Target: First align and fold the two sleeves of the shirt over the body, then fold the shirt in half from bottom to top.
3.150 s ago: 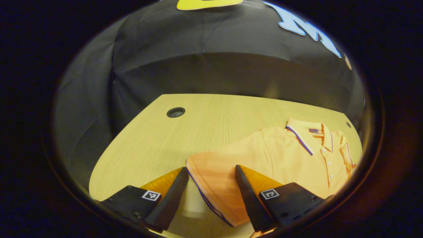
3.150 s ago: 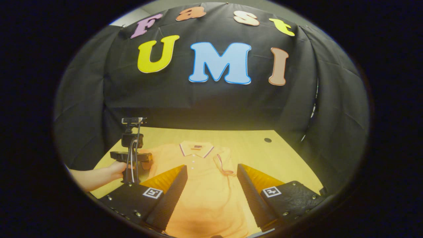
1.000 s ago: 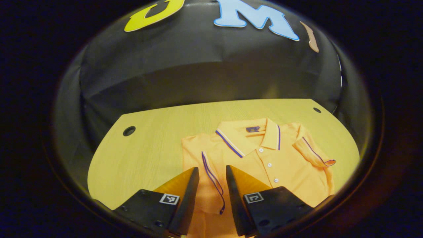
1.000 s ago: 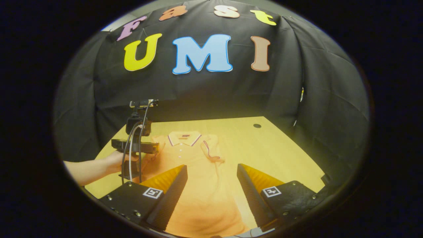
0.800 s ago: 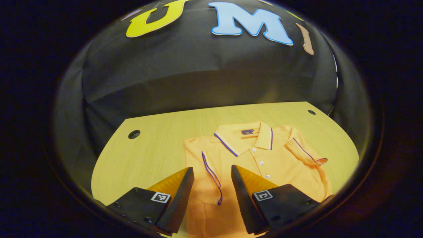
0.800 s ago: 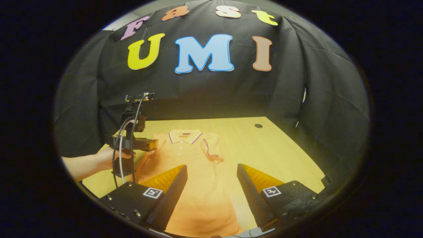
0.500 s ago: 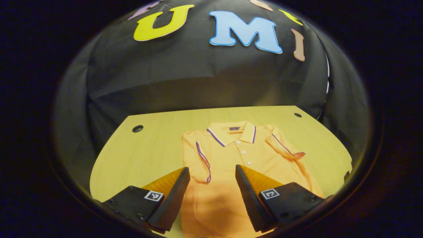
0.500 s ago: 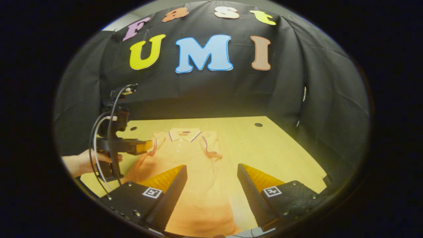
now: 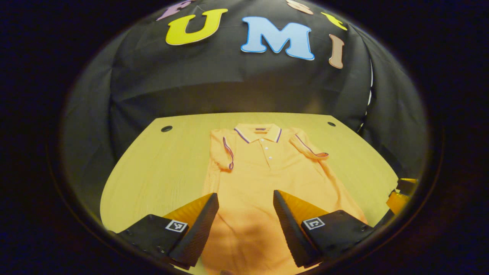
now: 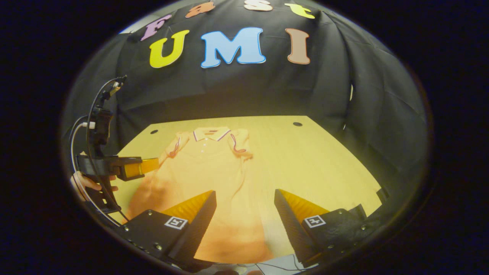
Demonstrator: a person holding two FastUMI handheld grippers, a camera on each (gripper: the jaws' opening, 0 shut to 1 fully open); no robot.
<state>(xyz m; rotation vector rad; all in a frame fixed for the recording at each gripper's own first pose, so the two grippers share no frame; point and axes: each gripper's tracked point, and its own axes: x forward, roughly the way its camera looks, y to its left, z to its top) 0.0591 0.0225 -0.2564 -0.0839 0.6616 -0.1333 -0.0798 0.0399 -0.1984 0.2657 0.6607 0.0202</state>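
Both sleeves folded, hem fold pending. Over the last few seconds I carried the left sleeve (image 9: 226,151) across onto the body, let it go, and have drawn my left hand-held gripper (image 9: 244,225) back toward the hem; its jaws now stand open and empty above the lower shirt (image 9: 259,179). The right sleeve (image 9: 310,147) also lies over the chest, so I judge the first stage complete and the bottom-to-top fold next. The shirt lies flat, collar toward the booth wall, on the bench (image 9: 153,172). My right hand-held gripper (image 10: 244,225) is likewise open, holding nothing, over the hem. The right gripper view adds the left tool from the side and the hand (image 10: 82,183) holding it, beside the shirt; the left gripper view gives the sleeves' trim more sharply
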